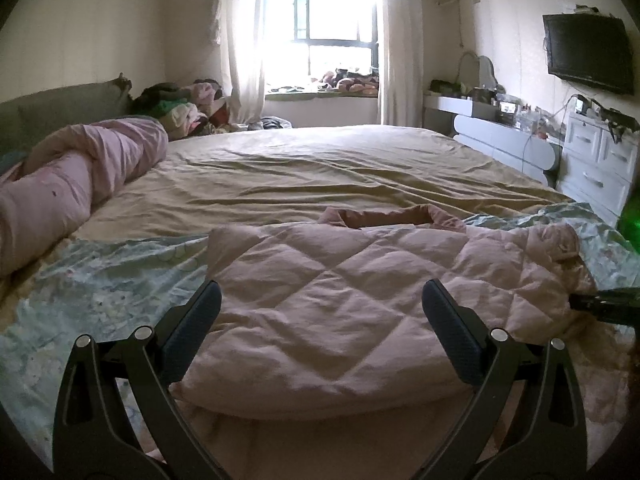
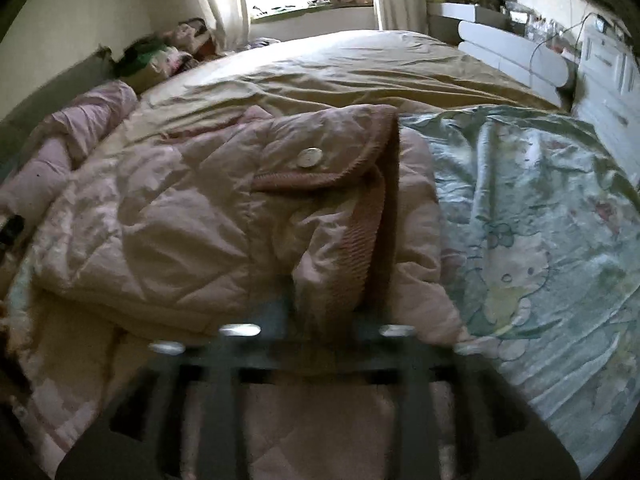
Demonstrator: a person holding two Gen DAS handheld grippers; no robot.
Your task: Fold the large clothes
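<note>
Folding item: pink quilted jacket (image 1: 340, 300), lying at the near edge of the bed (image 1: 320, 168).
Soft, puffy, light, likely slippery; best taken by the ribbed trim (image 2: 360, 232). Left gripper (image 1: 322, 312) spread wide over it, empty; right gripper (image 2: 332, 320) blurred, seemingly pinching that trim.

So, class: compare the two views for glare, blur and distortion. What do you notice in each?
Left wrist view: window blown out by glare, left gripper and pink quilted coat sharp, room edges bent by fisheye. Right wrist view: right gripper smeared by motion blur, coat softer, dimmer overall.
</note>
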